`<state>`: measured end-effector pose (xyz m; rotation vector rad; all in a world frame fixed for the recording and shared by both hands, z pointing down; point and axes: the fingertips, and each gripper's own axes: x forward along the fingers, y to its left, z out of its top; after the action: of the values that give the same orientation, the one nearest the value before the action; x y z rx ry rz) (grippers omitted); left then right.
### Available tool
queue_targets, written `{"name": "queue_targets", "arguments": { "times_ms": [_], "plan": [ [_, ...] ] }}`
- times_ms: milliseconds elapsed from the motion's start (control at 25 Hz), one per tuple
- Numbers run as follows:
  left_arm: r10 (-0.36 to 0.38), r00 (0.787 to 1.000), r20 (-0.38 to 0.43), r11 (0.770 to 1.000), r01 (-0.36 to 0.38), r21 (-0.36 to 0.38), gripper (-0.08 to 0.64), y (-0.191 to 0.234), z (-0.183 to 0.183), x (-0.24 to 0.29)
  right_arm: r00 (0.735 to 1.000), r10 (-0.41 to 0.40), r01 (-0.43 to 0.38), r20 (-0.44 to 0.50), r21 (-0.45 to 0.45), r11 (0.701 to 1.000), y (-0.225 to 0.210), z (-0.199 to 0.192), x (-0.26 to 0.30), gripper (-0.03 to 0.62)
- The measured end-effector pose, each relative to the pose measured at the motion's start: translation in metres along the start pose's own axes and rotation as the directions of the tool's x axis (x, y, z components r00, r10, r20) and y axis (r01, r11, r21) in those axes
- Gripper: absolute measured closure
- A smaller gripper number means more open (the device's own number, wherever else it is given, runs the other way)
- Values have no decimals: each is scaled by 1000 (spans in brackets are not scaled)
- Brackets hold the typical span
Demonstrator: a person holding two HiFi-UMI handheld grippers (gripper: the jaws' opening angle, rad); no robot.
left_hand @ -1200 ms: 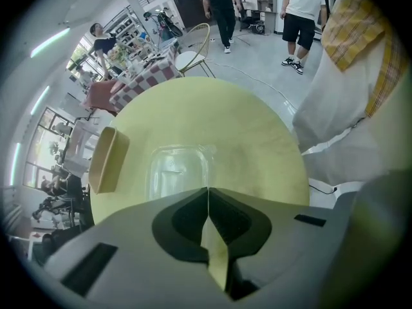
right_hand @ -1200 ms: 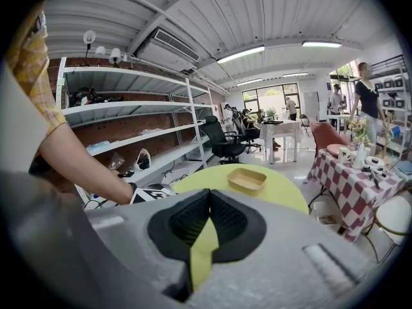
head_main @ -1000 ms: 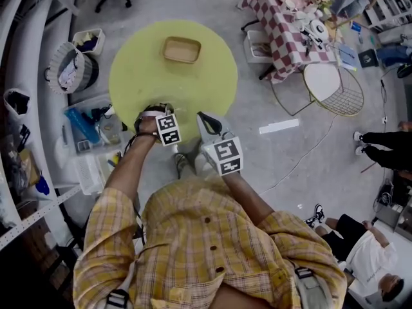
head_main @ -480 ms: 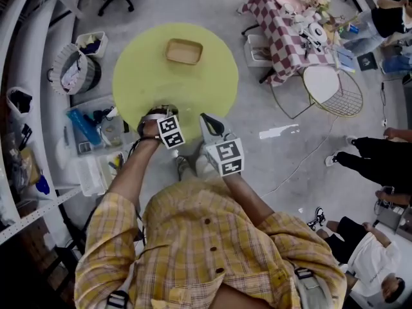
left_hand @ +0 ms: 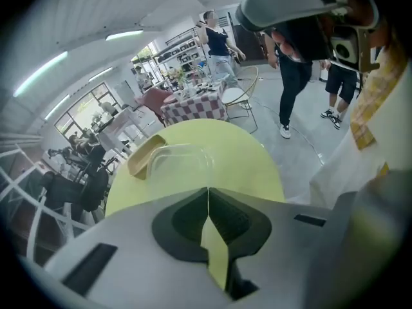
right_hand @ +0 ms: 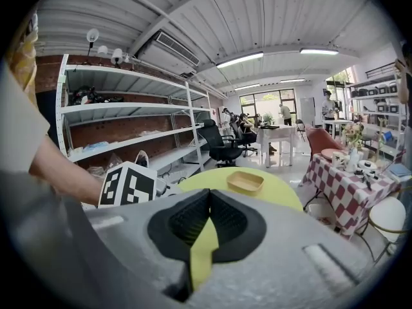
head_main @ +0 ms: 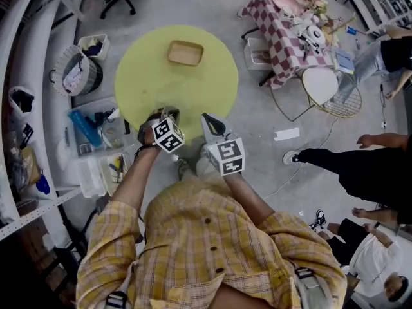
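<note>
Jaws on left gripper (left_hand: 207, 189) and right gripper (right_hand: 209, 192) stood pressed together, empty. Clear container (left_hand: 179, 163) by the near edge of the table (left_hand: 254, 163) looked light, slick, thin-walled; I'd pinch its rim.

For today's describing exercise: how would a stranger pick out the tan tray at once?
Find the round yellow table on the grey floor, in front of the person. On its far half lies the tan tray, shallow and rectangular with rounded corners. Unlike the clear container nearer the person, it is opaque and wood-coloured.
</note>
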<state>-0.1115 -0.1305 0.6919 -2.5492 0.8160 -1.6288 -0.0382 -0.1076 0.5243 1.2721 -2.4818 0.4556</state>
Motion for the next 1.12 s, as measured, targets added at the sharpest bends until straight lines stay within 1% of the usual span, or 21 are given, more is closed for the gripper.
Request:
{"name": "queue_targets", "arguments": {
  "times_ms": [120, 280, 440, 600, 640, 760, 840, 920, 1120],
  "plan": [
    [-8, 999, 31, 997, 10, -73, 549, 1, 3, -10, 1000, -2, 2, 4, 0, 1000, 3, 1, -1, 594],
    [-5, 998, 68, 987, 16, -159, 549, 2, 10, -21, 1000, -2, 2, 5, 0, 1000, 3, 1, -3, 594],
    [1, 995, 99, 970, 23, -240, 549, 5, 14, -33, 1000, 18, -18, 12, 39, 999, 3, 1, -3, 594],
    [30, 992, 122, 954, 8, -299, 549, 7, 15, -47, 1000, 20, -21, 10, 61, 998, 4, -2, -3, 594],
    [35, 991, 132, 947, 10, -320, 549, 8, 15, -51, 1000, 21, -22, 12, 63, 998, 4, -2, -3, 594],
    [52, 983, 174, 917, 22, -399, 549, 11, 19, -61, 999, 32, -34, 23, 69, 997, 4, 1, -3, 594],
    [70, 978, 199, 901, 23, -434, 549, 13, 22, -69, 999, 37, -39, 29, 77, 996, 4, 3, -3, 594],
    [88, 971, 221, 889, 23, -458, 549, 16, 25, -75, 999, 40, -42, 31, 80, 996, 3, 4, -2, 594],
    [137, 955, 263, 868, 13, -496, 549, 23, 35, -89, 998, 48, -50, 29, 81, 995, 0, 5, 1, 594]
  ]
}}
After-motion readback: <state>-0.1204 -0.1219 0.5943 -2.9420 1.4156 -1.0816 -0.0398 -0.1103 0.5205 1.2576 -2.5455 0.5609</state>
